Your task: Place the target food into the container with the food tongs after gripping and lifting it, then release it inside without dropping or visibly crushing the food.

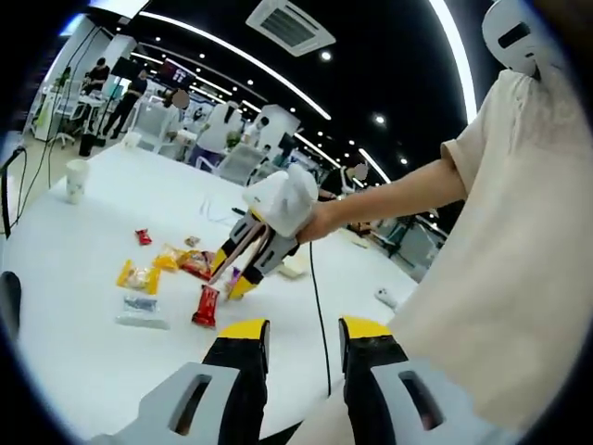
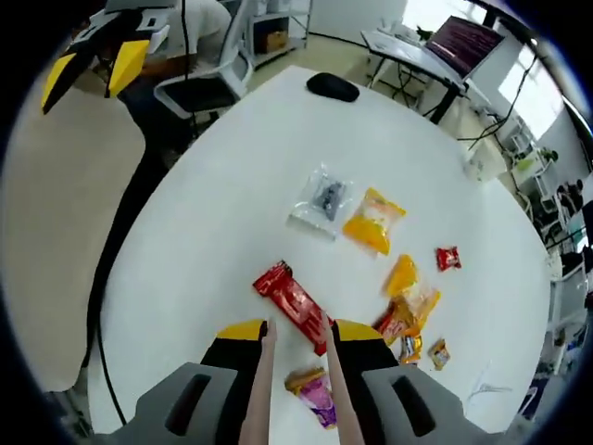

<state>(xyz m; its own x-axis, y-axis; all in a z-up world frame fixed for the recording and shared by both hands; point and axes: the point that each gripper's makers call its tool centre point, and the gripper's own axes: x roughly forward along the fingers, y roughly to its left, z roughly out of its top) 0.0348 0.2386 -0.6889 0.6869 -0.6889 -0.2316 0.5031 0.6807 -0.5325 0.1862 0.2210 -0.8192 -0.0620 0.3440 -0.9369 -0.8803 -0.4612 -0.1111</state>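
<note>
**Tongs held over snack packets on white table**

Right gripper [image 2: 295, 332]: jaws narrow, clamped on tongs [image 2: 264, 389], whose two pale arms run forward between the yellow tips. Purple packet [image 2: 315, 391] lies below them. Red packet [image 2: 295, 301] just beyond the tips, flat on the table [image 2: 232, 185]. Further: orange packets [image 2: 373, 221], clear bag [image 2: 320, 199], small red packet [image 2: 448, 258]. Black mouse [image 2: 333, 87] at the far edge.

Left gripper [image 1: 299, 331]: jaws parted, nothing between them, raised above the table. Beyond it, a gloved hand [image 1: 289, 199] carries the right gripper over the packets. Paper cup [image 1: 76, 180] far left.
</note>
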